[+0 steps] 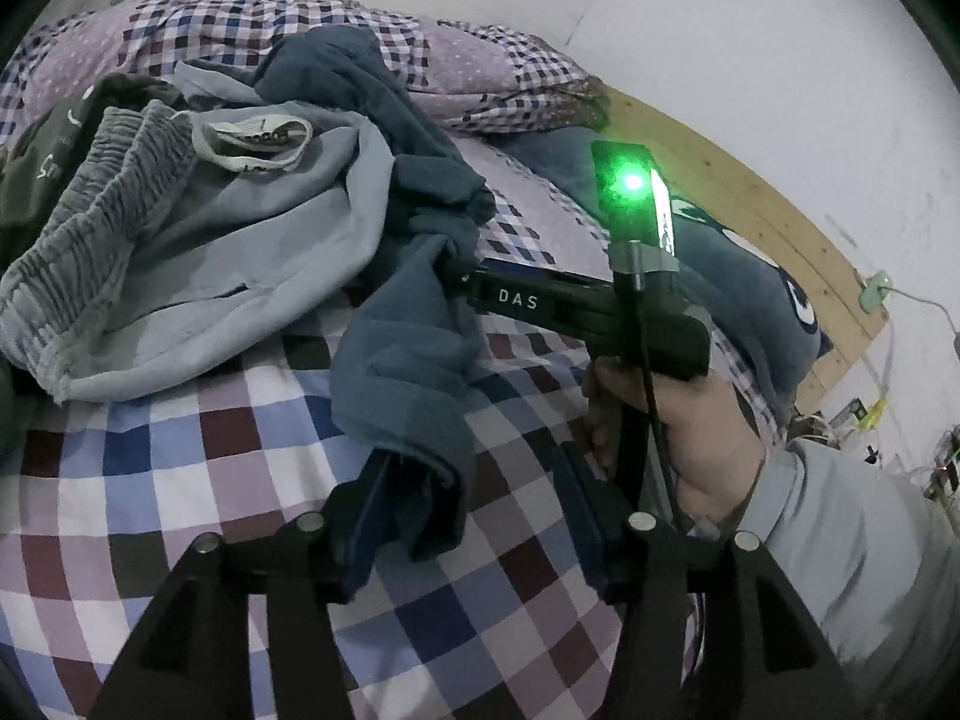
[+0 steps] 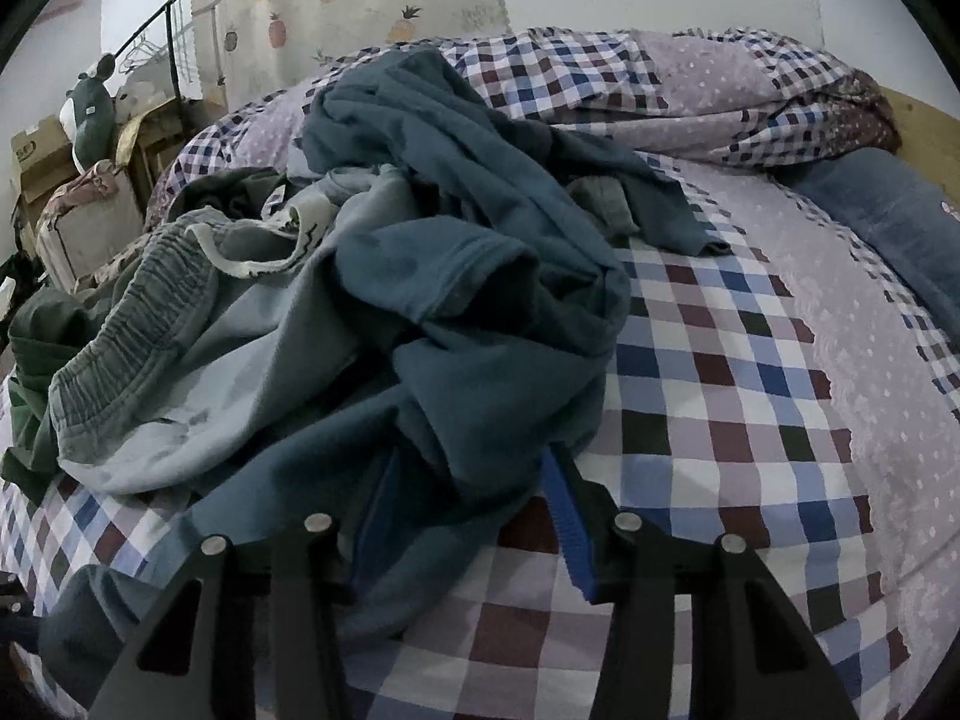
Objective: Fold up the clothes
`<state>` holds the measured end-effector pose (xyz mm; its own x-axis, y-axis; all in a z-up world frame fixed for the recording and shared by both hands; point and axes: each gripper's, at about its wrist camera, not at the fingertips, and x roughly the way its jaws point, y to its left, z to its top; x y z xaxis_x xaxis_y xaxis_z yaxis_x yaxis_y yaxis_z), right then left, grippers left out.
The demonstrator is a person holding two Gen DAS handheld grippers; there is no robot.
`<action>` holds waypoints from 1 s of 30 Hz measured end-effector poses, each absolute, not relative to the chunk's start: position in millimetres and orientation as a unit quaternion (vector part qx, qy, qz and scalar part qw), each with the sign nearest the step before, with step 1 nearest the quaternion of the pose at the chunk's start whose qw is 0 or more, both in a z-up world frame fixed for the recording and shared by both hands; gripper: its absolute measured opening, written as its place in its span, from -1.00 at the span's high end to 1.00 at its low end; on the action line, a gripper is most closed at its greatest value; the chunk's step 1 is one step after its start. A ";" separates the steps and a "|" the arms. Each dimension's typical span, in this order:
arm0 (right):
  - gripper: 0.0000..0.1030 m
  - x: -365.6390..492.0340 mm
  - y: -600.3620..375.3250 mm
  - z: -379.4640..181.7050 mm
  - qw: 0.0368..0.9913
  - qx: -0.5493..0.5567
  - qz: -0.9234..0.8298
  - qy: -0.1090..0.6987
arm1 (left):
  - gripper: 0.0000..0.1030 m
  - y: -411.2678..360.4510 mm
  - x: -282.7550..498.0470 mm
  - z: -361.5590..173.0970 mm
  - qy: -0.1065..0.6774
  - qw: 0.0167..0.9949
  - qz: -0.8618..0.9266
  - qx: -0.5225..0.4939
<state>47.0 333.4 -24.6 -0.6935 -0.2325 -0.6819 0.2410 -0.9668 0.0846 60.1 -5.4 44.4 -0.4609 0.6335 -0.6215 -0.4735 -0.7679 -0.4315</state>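
A dark teal garment (image 2: 480, 312) lies crumpled on the checked bed sheet (image 2: 720, 390), partly over pale blue-grey shorts (image 2: 198, 360) with a ribbed grey waistband. In the right wrist view my right gripper (image 2: 468, 510) is open, and a thick fold of the teal garment fills the gap between its blue pads (image 2: 564, 516). From the left wrist view the right gripper (image 1: 462, 276), held by a hand (image 1: 678, 432), has its tips buried in the teal garment (image 1: 408, 360). My left gripper (image 1: 471, 522) is open, and the garment's hanging hem rests against its left finger.
A folded checked and dotted quilt (image 2: 690, 90) lies at the head of the bed, beside a blue pillow (image 2: 888, 222) and the wooden bed frame (image 1: 750, 198). A dark green garment (image 2: 36, 348) lies at the far left. Boxes and a plush toy (image 2: 90, 114) stand beside the bed.
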 end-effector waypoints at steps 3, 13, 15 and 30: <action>0.00 46.7 333.4 -25.0 0.129 0.369 -0.920 0.005 | -0.11 -4.4 56.6 44.7 -0.113 0.326 0.849 -0.399; 0.41 44.3 329.9 -27.2 0.125 0.371 -0.920 0.015 | 0.90 -1.8 50.2 35.4 -0.127 0.311 0.848 -0.410; 0.79 43.1 329.6 -28.7 0.122 0.374 -0.919 0.016 | 0.91 -7.6 50.0 38.3 -0.137 0.303 0.853 -0.402; 0.89 91.1 375.0 41.1 0.088 0.269 -0.957 -0.059 | 0.95 -65.8 67.0 87.1 -0.242 0.278 0.881 -0.296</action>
<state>91.1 375.0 41.1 -0.8398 -0.2010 -0.5043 0.1376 -0.9774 0.1604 67.0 -65.8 87.1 -0.6700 0.6334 -0.3872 -0.3475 -0.7285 -0.5904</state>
